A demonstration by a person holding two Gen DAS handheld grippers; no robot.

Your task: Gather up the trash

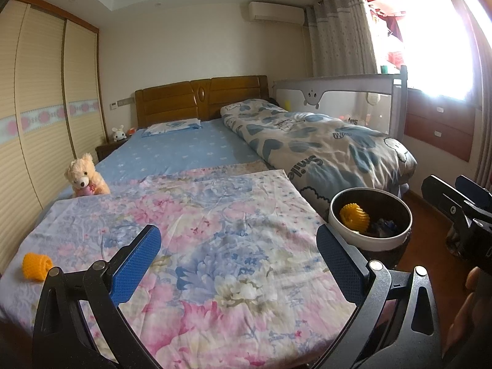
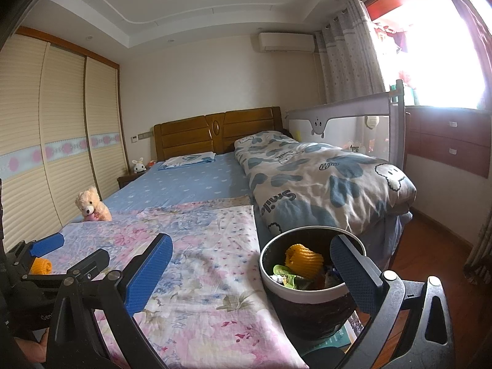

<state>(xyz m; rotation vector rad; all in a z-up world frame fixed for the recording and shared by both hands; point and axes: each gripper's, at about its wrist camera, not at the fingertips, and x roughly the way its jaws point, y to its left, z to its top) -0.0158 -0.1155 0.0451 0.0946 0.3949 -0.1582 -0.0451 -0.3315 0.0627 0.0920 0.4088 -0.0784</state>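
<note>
left gripper hanging with jaws apart, empty | right gripper likewise apart, nearing bin | orange foam net lying near-left on floral sheet | advice: left gripper swinging left, closing gently across net.

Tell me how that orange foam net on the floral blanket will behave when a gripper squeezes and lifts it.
The orange foam net looks like open mesh curled into a loose roll, so it will probably squash flat under the jaws rather than resist. It seems very light for its size. Lying on its side on the soft floral blanket, it may roll or skid if nudged before it is gripped.
</note>
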